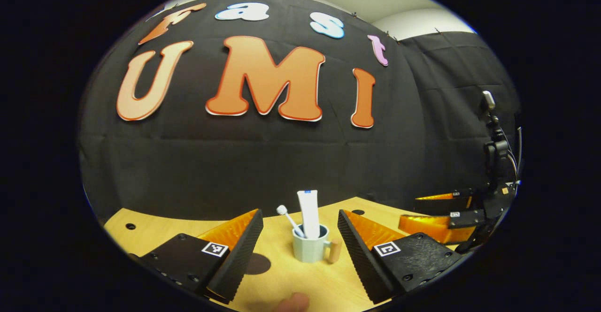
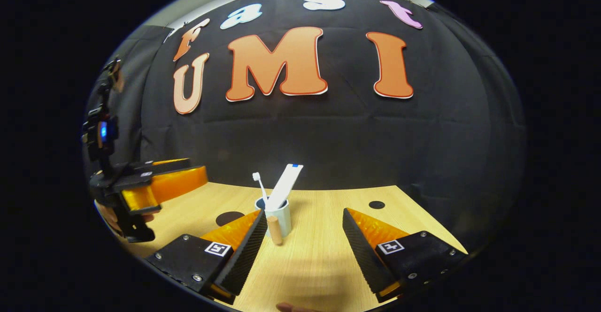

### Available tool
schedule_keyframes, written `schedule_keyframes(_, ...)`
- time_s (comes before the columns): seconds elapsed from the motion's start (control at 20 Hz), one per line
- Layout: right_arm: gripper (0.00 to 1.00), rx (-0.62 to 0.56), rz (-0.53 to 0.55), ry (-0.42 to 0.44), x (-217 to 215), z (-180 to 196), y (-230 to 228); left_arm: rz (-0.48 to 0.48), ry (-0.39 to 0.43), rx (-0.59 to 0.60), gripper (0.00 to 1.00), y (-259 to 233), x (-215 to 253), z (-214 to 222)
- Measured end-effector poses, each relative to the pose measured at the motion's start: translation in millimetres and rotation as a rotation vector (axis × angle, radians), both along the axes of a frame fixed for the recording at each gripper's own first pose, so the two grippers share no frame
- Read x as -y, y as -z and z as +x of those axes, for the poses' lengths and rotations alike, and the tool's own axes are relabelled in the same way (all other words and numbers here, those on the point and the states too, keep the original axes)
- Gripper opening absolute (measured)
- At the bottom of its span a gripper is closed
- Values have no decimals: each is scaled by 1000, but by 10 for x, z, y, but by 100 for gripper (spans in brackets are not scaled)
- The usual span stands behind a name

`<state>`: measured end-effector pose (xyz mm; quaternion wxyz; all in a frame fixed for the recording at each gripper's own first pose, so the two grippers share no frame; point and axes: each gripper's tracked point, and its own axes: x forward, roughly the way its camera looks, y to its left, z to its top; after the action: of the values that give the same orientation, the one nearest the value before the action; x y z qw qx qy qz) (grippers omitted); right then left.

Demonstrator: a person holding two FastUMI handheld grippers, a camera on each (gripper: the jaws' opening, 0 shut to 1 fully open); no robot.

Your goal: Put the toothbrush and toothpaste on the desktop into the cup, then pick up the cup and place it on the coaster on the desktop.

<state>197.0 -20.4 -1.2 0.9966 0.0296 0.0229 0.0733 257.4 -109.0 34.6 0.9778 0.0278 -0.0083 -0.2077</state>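
At the lower centre of the left gripper view, the cup stands upright on the wooden desktop, between the spread fingers of the left gripper, which is wide open and grips nothing. The toothbrush and the toothpaste tube already lean inside the cup, so the loading step looks finished and the lift to the coaster remains. The cup's wooden handle points to the right of that frame, probably leaving the body free for a grasp.

The right gripper is likewise wide open and empty, with the cup just beyond its left finger. A dark round coaster lies near the cup on the pale wood. Black cloth walls the booth behind.
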Motion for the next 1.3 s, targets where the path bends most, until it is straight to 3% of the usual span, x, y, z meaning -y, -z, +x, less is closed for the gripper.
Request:
schedule_keyframes(0.35, 98, -146, -70, -77, -353, 572, 91, -8, -119, -35, 97, 267, -498, -397)
schedule_keyframes(0.75, 98, -507, -198, -197, -568, 752, 473, 18, -260, -24, 96, 584, -855, -543)
schedule_keyframes(1.0, 96, -727, -250, -203, -579, 795, 706, 30, -271, -8, 97, 651, -829, -583)
schedule_keyframes(1.15, 90, -808, -276, -174, -576, 911, 909, 30, -269, 5, 97, 655, -839, -597)
schedule_keyframes(1.3, 74, -858, -280, -194, -652, 940, 1076, 31, -265, 14, 97, 690, -837, -576)
